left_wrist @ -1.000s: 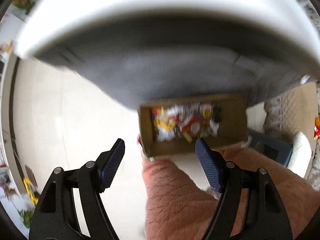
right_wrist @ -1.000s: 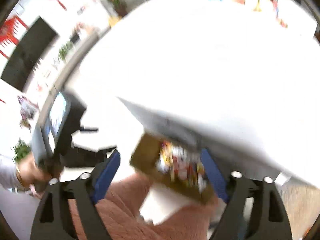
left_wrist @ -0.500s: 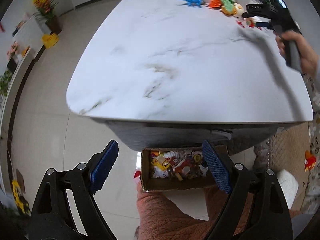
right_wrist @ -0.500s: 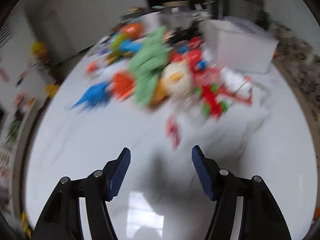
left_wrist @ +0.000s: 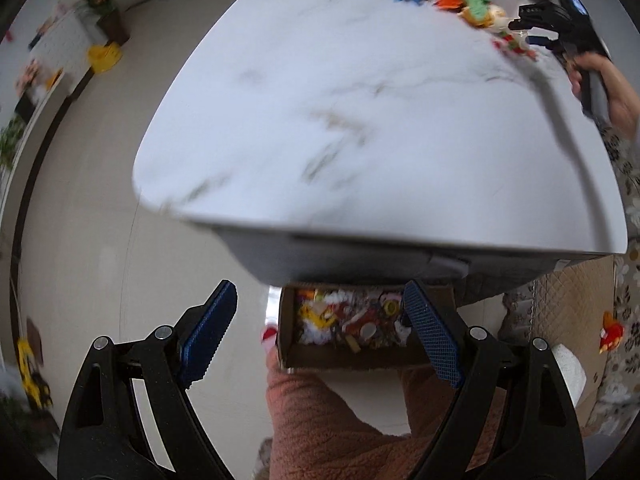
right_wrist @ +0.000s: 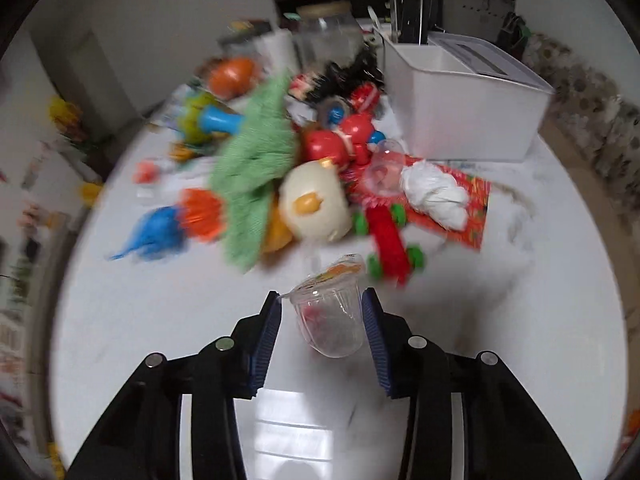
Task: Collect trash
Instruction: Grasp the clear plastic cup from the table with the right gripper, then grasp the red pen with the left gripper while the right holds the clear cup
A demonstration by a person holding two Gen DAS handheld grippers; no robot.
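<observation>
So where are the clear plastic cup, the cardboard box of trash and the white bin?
clear plastic cup (right_wrist: pixel 328 320): right wrist view, its side wall.
cardboard box (left_wrist: pixel 352 358): left wrist view, near wall.
white bin (right_wrist: pixel 464 120): right wrist view, front wall.

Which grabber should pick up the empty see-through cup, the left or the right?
The right gripper. The clear cup sits between its closing fingers on the table. The left gripper hangs open over the trash box on the floor, away from it.
</observation>
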